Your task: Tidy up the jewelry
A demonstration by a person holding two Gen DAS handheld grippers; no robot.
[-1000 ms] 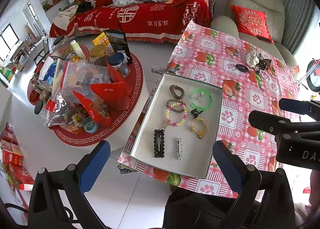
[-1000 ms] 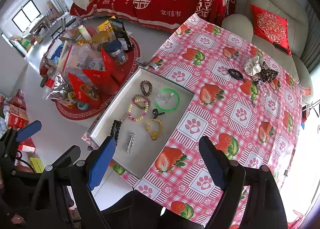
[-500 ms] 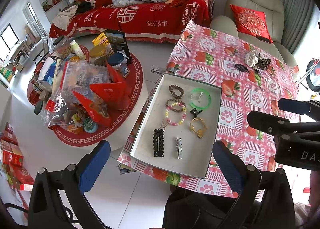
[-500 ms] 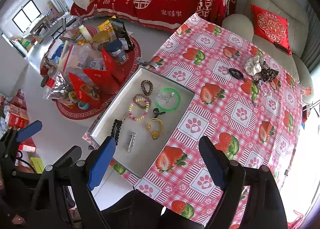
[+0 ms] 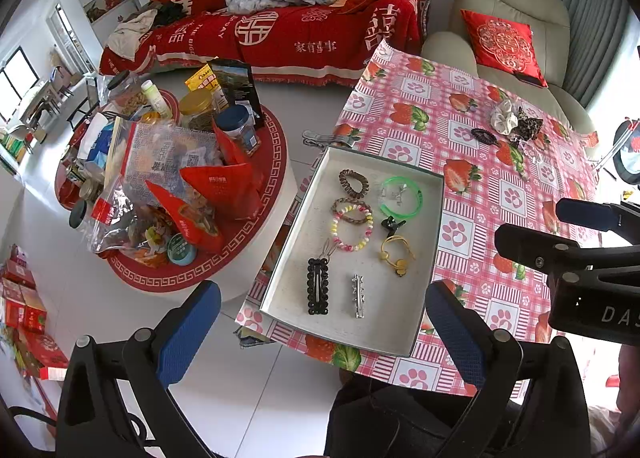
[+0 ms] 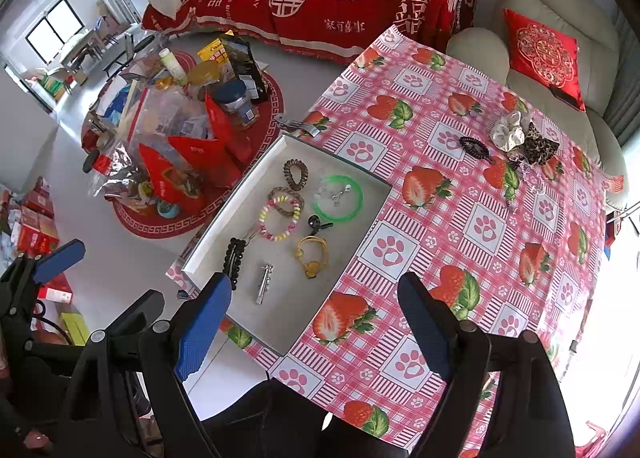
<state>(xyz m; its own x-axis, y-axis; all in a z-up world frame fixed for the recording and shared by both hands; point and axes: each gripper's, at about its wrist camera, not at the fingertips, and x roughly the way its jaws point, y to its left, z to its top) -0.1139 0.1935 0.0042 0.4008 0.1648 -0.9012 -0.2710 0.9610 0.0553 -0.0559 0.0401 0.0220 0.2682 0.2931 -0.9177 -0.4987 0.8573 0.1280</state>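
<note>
A shallow white tray (image 5: 430, 258) (image 6: 362, 236) lies at the near left of the strawberry tablecloth. It holds a green bangle (image 5: 401, 197) (image 6: 338, 198), a pastel bead bracelet (image 5: 351, 228) (image 6: 280, 217), brown coil hair ties (image 5: 354, 181), a yellow tie (image 5: 394, 252), a black clip (image 5: 318, 286) and a silver clip (image 5: 358, 295). Far on the table lie a white scrunchie (image 6: 507, 132), a leopard scrunchie (image 6: 538, 146) and a black hair tie (image 6: 474, 147). My left gripper (image 5: 320, 338) and right gripper (image 6: 316, 332) hover high above the tray, both open and empty.
A round low table (image 5: 256, 258) crowded with snack bags and jars stands left of the tray. A red-covered sofa (image 5: 280, 18) and a beige armchair (image 5: 512, 18) with a red cushion stand behind. A metal clamp (image 5: 320, 137) grips the tablecloth edge.
</note>
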